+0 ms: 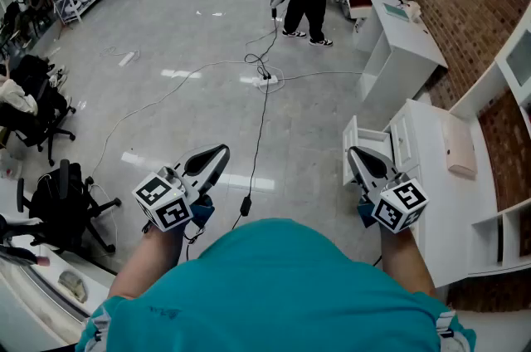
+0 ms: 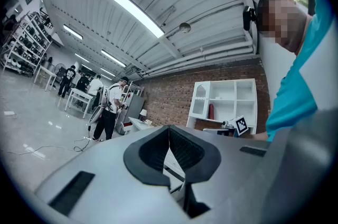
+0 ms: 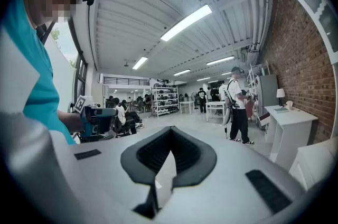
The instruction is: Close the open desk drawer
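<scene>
Drawer [image 1: 359, 134] open at 2 o'clock, right gripper [image 1: 353, 153] just beside it, left gripper [image 1: 222, 151] well apart, both jaws together, empty.

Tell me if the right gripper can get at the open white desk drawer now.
Probably yes: the right gripper hangs close by the open white desk drawer, with nothing visible between them.
</scene>
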